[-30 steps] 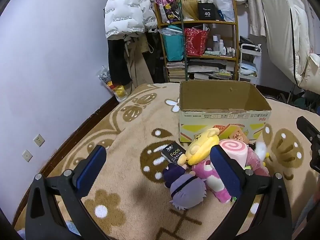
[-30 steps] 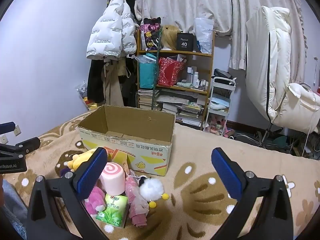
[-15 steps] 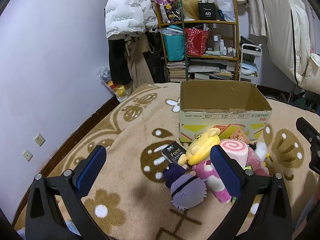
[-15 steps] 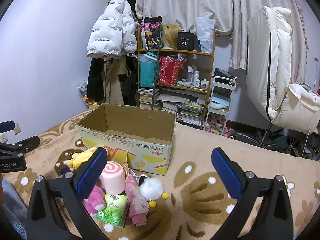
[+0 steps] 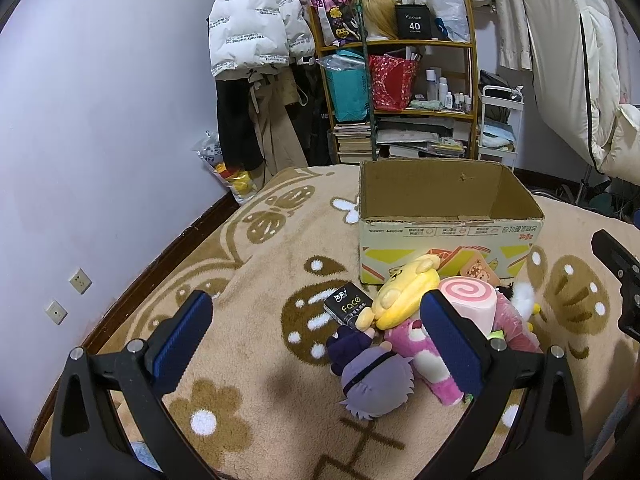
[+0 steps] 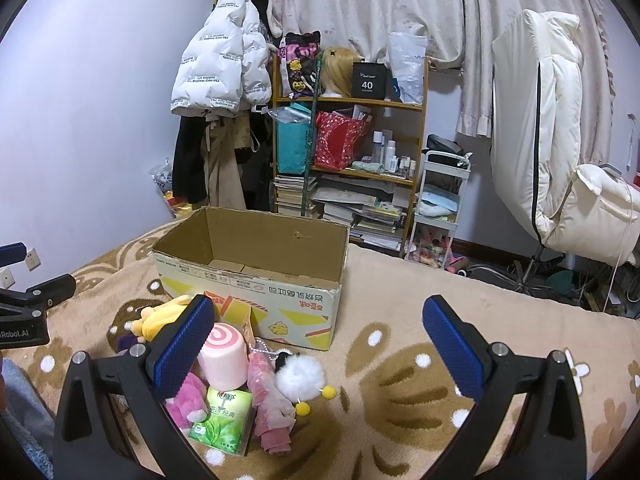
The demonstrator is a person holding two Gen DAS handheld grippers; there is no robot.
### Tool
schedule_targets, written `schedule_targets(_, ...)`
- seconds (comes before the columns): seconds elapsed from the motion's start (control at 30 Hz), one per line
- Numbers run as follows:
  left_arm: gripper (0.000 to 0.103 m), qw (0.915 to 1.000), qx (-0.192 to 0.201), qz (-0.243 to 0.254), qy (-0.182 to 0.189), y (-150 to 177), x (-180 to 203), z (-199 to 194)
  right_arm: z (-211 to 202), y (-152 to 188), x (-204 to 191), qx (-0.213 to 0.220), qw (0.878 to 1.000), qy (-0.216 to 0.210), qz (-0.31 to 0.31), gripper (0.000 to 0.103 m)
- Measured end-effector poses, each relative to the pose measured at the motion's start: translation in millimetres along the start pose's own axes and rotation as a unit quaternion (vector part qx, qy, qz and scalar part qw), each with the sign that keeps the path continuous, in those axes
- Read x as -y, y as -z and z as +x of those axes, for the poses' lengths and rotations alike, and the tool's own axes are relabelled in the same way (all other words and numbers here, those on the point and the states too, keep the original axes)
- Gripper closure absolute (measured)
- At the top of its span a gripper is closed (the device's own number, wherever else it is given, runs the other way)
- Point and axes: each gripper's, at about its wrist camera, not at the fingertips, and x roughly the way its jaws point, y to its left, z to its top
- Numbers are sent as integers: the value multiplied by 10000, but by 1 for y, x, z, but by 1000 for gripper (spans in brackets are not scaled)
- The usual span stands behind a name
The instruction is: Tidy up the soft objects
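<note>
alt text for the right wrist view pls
Open right tongs hover over a patterned beige rug, holding nothing. Ahead sits an empty cardboard box, with a pile of plush toys in front of it at lower left; cluttered shelves stand behind.

1 cardboard box [image 6: 256, 284], centre frame. Plush toys: 3, i.e. yellow [image 5: 404, 292], pink [image 5: 424, 364], purple-haired [image 5: 376, 376]. 1 pink swirl roll [image 6: 224, 356]. 1 white pompom [image 6: 300, 374]. 2 tissue packs: green [image 6: 224, 420] lower left, black [image 5: 347, 309].

- the cardboard box [image 6: 256, 276] stands open on top, nothing over its mouth.
- a toy pile [image 6: 240, 376] crowds its near wall.
- bare blanket [image 6: 400, 360] lies right of the pile.
</note>
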Motion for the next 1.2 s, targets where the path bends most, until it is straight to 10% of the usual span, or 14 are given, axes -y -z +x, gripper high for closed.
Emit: schedule_targets(1.2,1,10000,-46,33,-9,1,1,1,1,-2,-2,7,10000,-34,-56,0)
